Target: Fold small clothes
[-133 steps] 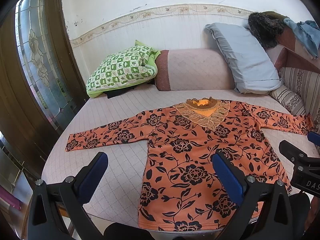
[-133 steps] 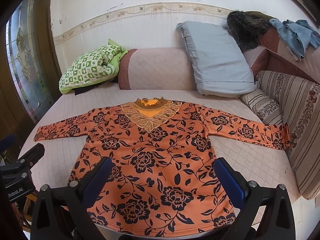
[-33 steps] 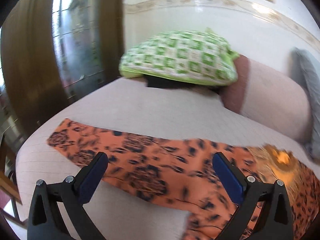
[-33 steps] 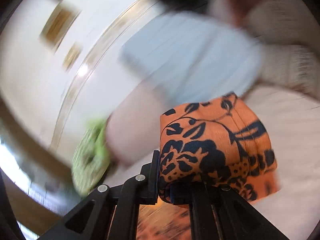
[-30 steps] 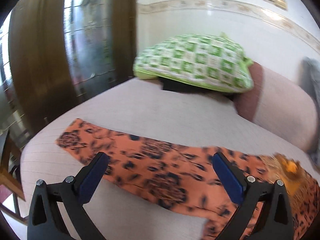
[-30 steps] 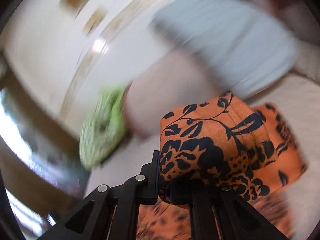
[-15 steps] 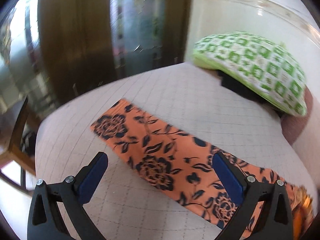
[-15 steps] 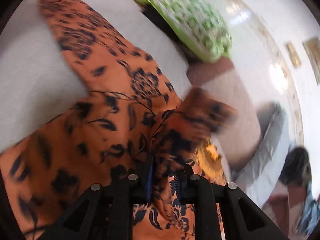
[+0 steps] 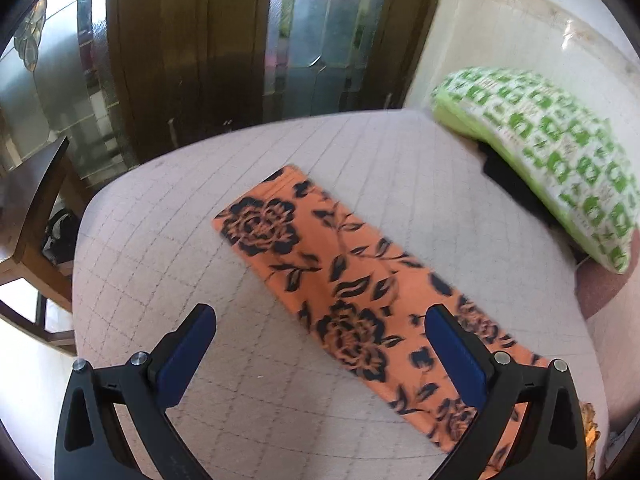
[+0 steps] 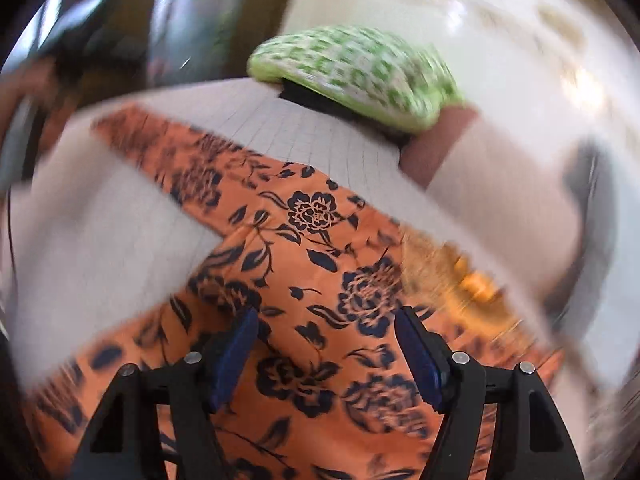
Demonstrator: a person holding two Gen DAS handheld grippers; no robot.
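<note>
The orange flowered shirt (image 10: 320, 288) lies spread on the pale quilted bed (image 9: 160, 240), one sleeve (image 9: 340, 292) stretched flat toward the bed's edge. The right gripper (image 10: 326, 356) hovers over the shirt's body, its jaws opening, pressing on nothing. The left gripper (image 9: 320, 344) stands spread wide above the sleeve. A green checked pillow (image 9: 552, 160) sits beyond.

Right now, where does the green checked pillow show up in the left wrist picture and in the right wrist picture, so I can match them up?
Left wrist view: the green checked pillow lies at the right edge, upper half, beyond the orange floral sleeve.
Right wrist view: the pillow sits top centre, blurred, beyond the shirt.
Shared landmark: the dark item tucked under the pillow.
</note>
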